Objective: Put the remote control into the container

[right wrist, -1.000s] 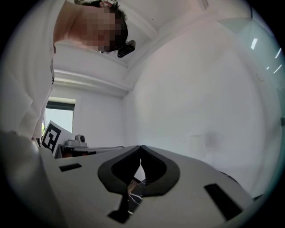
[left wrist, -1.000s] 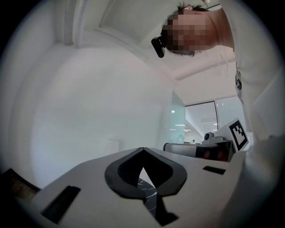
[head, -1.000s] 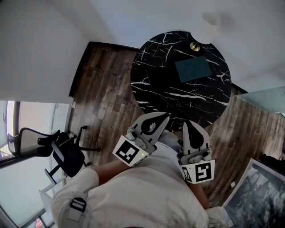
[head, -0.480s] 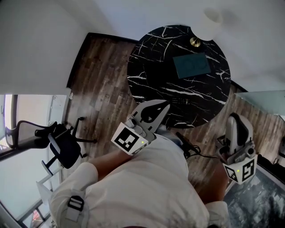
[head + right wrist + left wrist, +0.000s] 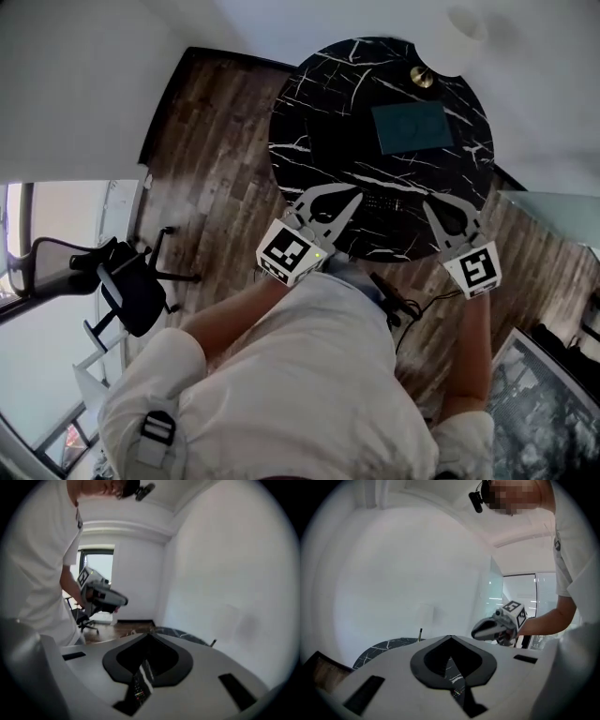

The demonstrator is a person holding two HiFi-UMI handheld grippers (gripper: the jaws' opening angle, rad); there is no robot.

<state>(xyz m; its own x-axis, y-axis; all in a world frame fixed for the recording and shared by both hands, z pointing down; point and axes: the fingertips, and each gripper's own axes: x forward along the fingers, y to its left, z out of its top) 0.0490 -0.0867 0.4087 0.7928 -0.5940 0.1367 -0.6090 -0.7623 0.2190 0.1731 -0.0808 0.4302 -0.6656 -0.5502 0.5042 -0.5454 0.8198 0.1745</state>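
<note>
Left claw and right claw are both clenched on nothing, held side by side over the near edge of the round marble surface and pointing far. The remote control lies flat on the surface between them, long axis left-right, nearer than the teal container.

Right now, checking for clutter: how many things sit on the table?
3: the remote near the front edge, the container toward the back right, and the lamp at the far edge. The near edge is partly hidden.

Lamp base just behind the container
</note>
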